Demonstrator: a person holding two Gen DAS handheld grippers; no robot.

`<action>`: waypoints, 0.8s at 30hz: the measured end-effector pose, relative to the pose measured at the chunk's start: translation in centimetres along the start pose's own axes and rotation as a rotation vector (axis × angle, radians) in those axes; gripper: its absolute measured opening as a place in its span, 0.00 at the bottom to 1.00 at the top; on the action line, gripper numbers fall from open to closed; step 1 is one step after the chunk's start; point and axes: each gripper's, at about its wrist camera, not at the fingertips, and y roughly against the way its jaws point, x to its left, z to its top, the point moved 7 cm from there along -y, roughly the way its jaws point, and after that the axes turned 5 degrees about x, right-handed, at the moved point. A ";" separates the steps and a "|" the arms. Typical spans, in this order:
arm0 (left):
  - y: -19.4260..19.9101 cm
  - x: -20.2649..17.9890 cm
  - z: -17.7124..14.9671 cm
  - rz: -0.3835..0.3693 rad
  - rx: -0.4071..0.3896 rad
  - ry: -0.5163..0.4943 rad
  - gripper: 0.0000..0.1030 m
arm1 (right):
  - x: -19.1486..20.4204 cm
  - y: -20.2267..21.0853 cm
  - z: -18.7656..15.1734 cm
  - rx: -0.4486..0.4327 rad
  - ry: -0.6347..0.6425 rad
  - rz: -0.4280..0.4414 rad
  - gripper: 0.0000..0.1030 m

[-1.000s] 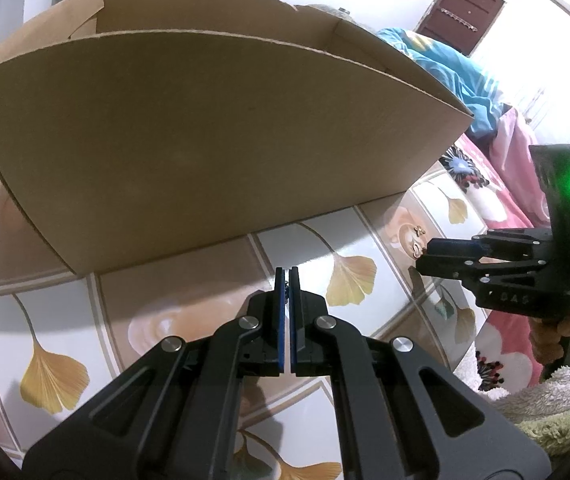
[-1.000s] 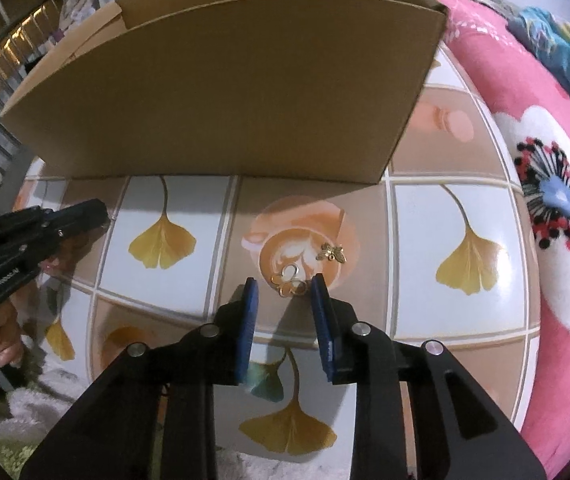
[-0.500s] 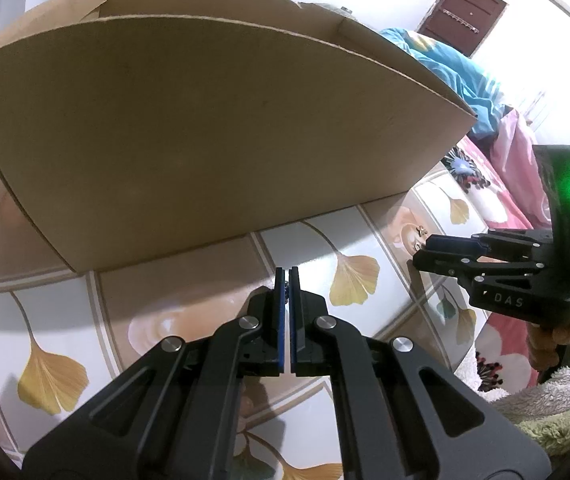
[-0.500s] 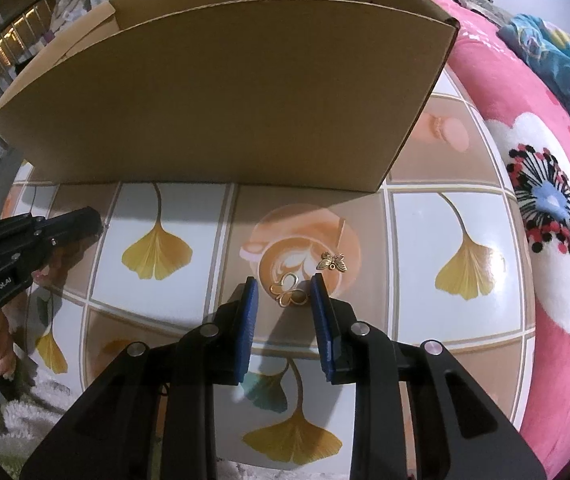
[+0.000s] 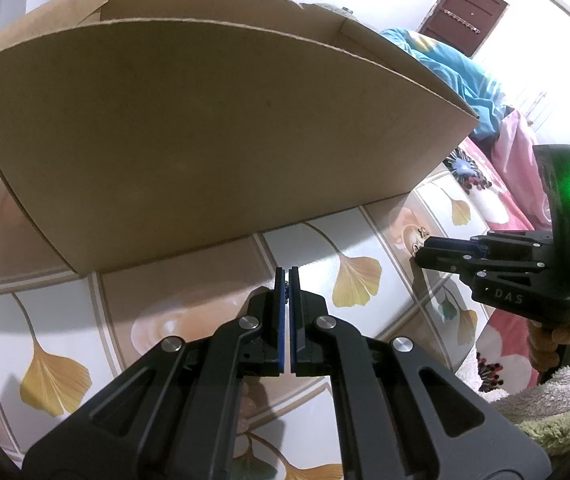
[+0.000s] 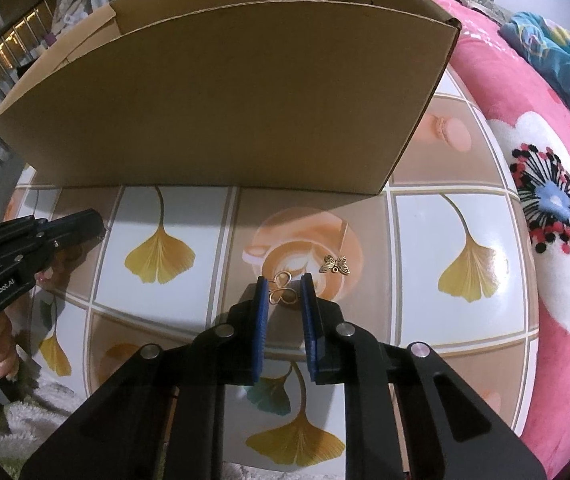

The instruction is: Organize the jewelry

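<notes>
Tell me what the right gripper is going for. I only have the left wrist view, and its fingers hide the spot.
Observer: In the right wrist view, the right gripper is open, and a gold wire-loop charm lies on the table between its blue pads.
Operator: Report anything else close by.
Observer: A gold butterfly charm lies just outside one fingertip. It is apart from the loop charm and not between the pads.
Operator: Say whether the pads touch the loop charm.
Observer: A gap shows at the pad nearer the butterfly. At the other pad the charm's edge is very close, and I cannot tell if they touch.
</notes>
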 end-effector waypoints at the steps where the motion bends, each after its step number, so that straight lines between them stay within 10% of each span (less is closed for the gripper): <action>1: 0.0 0.0 0.0 0.000 0.000 0.000 0.01 | -0.2 -0.2 0.1 0.001 0.000 0.001 0.16; 24: 0.1 0.1 0.0 0.000 -0.002 0.000 0.01 | -3.1 0.3 0.0 -0.018 0.024 -0.017 0.06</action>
